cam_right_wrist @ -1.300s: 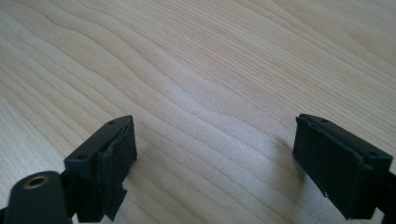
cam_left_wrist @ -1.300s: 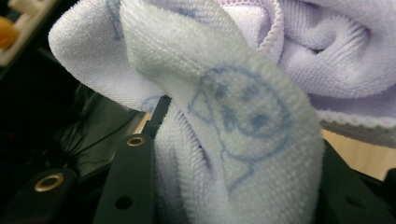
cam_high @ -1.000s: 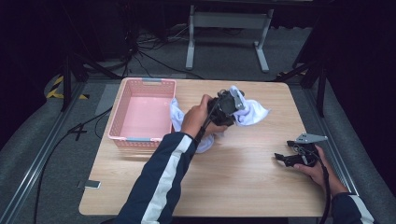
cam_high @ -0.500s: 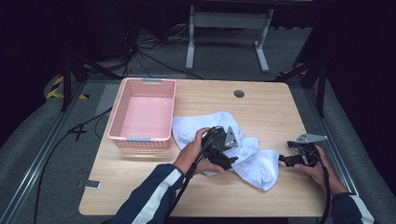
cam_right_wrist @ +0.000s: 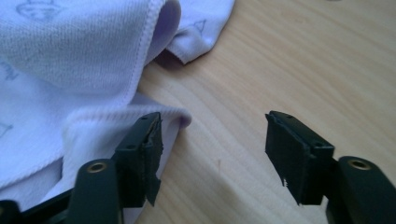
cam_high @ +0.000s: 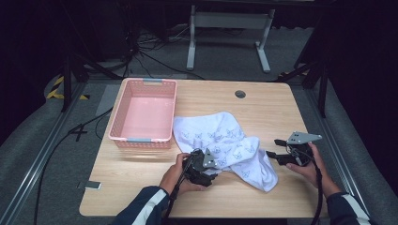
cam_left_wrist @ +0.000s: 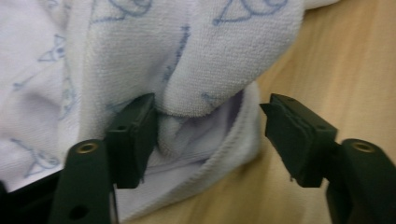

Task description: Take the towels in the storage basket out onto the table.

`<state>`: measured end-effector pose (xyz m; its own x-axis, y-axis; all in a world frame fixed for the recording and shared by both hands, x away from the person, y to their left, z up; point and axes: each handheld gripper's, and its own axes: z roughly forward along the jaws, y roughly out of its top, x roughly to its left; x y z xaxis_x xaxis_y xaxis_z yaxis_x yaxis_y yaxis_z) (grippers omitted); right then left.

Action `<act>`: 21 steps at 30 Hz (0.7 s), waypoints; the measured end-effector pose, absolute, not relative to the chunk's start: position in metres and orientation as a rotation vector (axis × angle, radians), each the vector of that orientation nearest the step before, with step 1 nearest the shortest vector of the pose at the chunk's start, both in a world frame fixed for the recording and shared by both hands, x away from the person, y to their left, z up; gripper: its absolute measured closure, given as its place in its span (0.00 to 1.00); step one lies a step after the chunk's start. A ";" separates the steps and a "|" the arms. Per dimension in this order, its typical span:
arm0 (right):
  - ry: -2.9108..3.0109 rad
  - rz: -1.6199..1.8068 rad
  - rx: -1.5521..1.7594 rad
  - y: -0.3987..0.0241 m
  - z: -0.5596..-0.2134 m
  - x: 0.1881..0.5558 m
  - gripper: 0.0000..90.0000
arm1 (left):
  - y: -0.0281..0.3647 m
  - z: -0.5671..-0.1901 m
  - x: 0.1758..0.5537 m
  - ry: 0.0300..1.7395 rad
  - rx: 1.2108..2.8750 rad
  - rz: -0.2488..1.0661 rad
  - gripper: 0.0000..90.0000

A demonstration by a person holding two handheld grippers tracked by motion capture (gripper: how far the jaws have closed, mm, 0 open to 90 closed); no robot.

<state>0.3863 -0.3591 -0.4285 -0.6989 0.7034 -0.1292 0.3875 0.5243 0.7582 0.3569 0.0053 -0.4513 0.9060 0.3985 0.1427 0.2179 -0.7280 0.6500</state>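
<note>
Two grippers sit low at the near edge of the wooden table. The left gripper has its jaws apart and just closing, a fold of the white towel between them, touching one pad, clear of the other. The right gripper, jaws also parted and closing, stands at the towel's edge over bare wood. Only the high view shows the pink basket beyond, just beside the towel.

Both sleeves are dark navy with white stripes; the black grippers carry grey three-cornered plates.
</note>
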 end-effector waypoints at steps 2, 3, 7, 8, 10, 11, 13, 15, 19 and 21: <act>2.316 1.096 0.903 -0.360 -0.421 0.386 0.50 | 0.007 -0.453 0.359 0.460 2.396 0.362 0.49; 2.288 1.188 0.892 -0.361 -0.413 0.383 0.52 | 0.010 -0.455 0.360 0.469 2.392 0.369 0.54; 2.326 1.274 0.838 -0.350 -0.405 0.378 0.50 | 0.013 -0.458 0.361 0.480 2.370 0.364 0.57; 2.391 1.262 0.812 -0.339 -0.409 0.377 0.44 | 0.013 -0.458 0.360 0.492 2.365 0.371 0.55; 2.425 1.226 0.804 -0.332 -0.414 0.377 0.40 | 0.013 -0.456 0.355 0.516 2.367 0.429 0.50; 2.469 1.168 0.795 -0.325 -0.420 0.379 0.35 | 0.013 -0.454 0.354 0.522 2.359 0.451 0.42; 2.533 1.164 0.816 -0.316 -0.432 0.385 0.34 | 0.020 -0.449 0.350 0.570 2.331 0.461 0.34; 2.560 1.200 0.831 -0.313 -0.437 0.388 0.39 | 0.023 -0.453 0.351 0.629 2.358 0.417 0.27; 2.576 1.194 0.702 -0.303 -0.435 0.382 0.77 | 0.027 -0.465 0.357 0.668 2.340 0.311 0.34; 2.551 1.211 0.667 -0.303 -0.430 0.379 0.87 | 0.026 -0.464 0.358 0.662 2.337 0.311 0.45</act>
<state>0.3793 -0.3033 -0.4303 -0.8670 0.4978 -0.0201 0.2991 0.5524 0.7780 0.3582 0.0257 -0.4639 0.8420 0.5378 0.0419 0.3753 -0.6398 0.6706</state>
